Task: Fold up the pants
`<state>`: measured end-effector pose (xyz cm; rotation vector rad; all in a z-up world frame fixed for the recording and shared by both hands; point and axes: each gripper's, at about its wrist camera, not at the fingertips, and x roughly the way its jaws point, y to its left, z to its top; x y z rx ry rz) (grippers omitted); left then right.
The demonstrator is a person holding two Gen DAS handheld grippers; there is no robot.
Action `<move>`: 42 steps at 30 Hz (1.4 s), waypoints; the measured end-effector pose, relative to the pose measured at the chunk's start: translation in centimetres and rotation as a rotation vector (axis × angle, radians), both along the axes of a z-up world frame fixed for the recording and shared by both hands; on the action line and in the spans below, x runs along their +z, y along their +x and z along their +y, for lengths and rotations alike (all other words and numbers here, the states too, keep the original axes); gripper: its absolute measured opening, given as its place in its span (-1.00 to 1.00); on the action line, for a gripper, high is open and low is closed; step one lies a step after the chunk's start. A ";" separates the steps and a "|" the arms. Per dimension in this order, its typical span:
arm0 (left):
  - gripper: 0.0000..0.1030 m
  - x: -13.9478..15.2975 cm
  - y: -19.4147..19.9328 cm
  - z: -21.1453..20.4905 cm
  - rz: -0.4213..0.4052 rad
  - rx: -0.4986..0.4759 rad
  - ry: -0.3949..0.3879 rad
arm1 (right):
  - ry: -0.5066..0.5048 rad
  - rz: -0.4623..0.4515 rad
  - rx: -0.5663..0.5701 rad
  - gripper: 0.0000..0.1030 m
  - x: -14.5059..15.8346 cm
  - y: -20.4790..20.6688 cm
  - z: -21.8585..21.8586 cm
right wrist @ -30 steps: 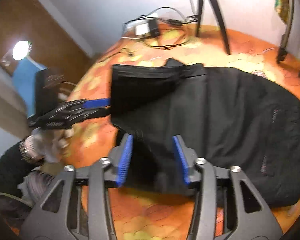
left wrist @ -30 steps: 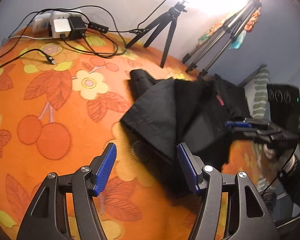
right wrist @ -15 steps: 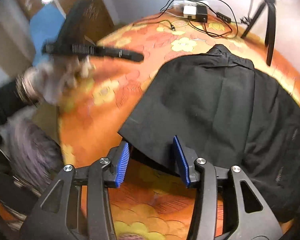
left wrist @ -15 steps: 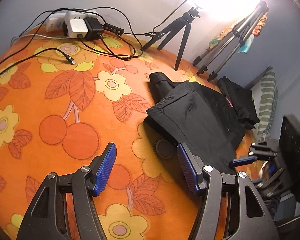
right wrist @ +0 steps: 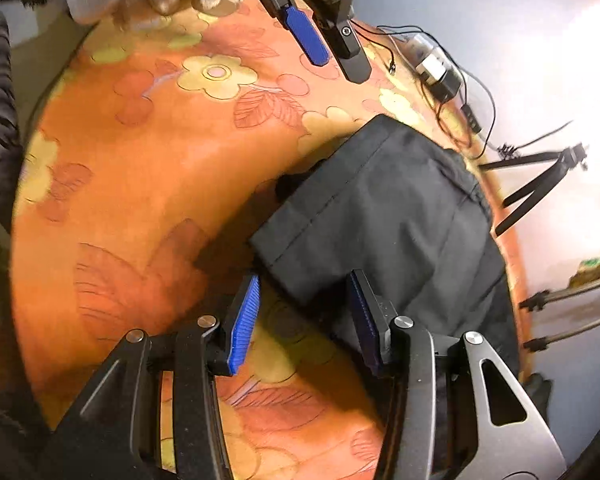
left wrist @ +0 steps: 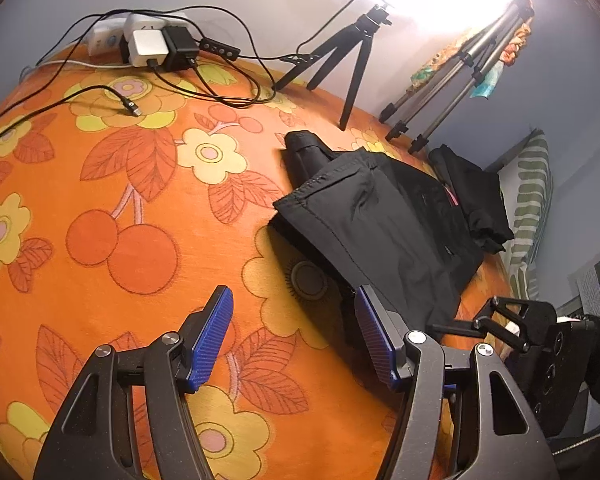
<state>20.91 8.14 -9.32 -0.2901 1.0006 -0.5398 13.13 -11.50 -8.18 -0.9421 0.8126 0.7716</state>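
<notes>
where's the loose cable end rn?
In the left wrist view the loose cable end lies upper left on the floral cloth, just below the chargers, well left of the pants.

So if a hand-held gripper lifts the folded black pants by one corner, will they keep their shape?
Probably not. The black pants lie in soft, creased layers, so they would likely droop and unfold. They look thin, probably light. On the tablecloth they may bunch when pushed.

Left wrist view: low over the orange floral cloth [left wrist: 140,208], facing the wall, pants [left wrist: 380,224] at 1 o'clock, near. Right wrist view: closer, tilted, same pants [right wrist: 388,216] at 12 o'clock. Both share pants, cloth, black tripod [left wrist: 352,48].
</notes>
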 end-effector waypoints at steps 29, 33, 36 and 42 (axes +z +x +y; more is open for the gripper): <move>0.20 1.8 0.7 -10.7 -0.083 -0.179 0.068 | 0.368 -0.074 -0.864 -0.94 4.8 11.1 -22.6; 0.20 1.0 1.0 -12.3 -0.078 -0.201 0.082 | 0.310 -0.019 -0.921 -0.94 2.1 10.2 -23.4; 0.20 0.8 1.0 -12.6 -0.072 -0.204 0.089 | 0.309 0.014 -0.942 -0.94 1.2 9.3 -23.1; 0.20 1.0 0.1 -10.9 -0.072 -0.189 0.114 | 0.389 0.042 -1.002 -0.97 2.5 6.9 -24.9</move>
